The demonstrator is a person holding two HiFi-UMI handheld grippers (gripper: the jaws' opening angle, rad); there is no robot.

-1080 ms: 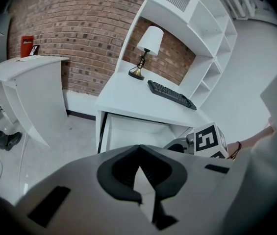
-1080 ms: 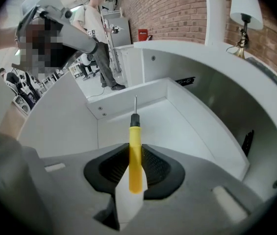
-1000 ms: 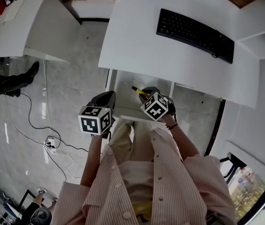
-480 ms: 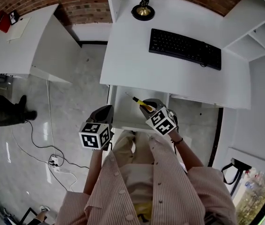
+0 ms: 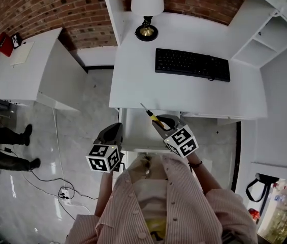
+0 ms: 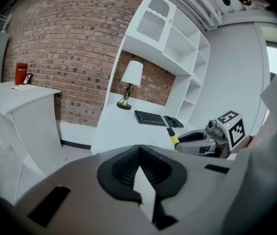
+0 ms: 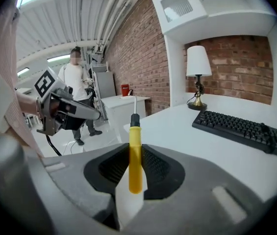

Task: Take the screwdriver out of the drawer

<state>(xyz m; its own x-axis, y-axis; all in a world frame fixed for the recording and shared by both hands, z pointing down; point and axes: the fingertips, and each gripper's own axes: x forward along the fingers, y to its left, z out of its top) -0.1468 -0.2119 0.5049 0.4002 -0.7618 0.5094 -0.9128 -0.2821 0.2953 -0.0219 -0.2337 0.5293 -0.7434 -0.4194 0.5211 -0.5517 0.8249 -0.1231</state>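
Observation:
The screwdriver [image 5: 152, 116] has a yellow handle and a thin metal shaft, and my right gripper [image 5: 159, 123] is shut on its handle. It is held above the open white drawer [image 5: 134, 130] under the desk edge, with the shaft pointing up and away toward the desk. In the right gripper view the handle [image 7: 135, 155] stands upright between the pads of the right gripper [image 7: 134, 176]. My left gripper [image 5: 111, 134] hangs left of the drawer, jaws together and holding nothing. In the left gripper view the left gripper [image 6: 139, 166] shows no object, and the screwdriver [image 6: 172, 134] appears to its right.
A white desk [image 5: 133, 80] carries a black keyboard [image 5: 192, 64] and a lamp [image 5: 147, 6]. A second white table [image 5: 26, 70] stands to the left. A person's legs [image 5: 6, 149] and cables [image 5: 62, 189] are on the floor at left. White shelves [image 5: 278, 32] rise at right.
Both grippers have risen, the right one keeping its hold on the screwdriver above the drawer. The head view has tilted further toward the desk and wall. The person at left has shifted.

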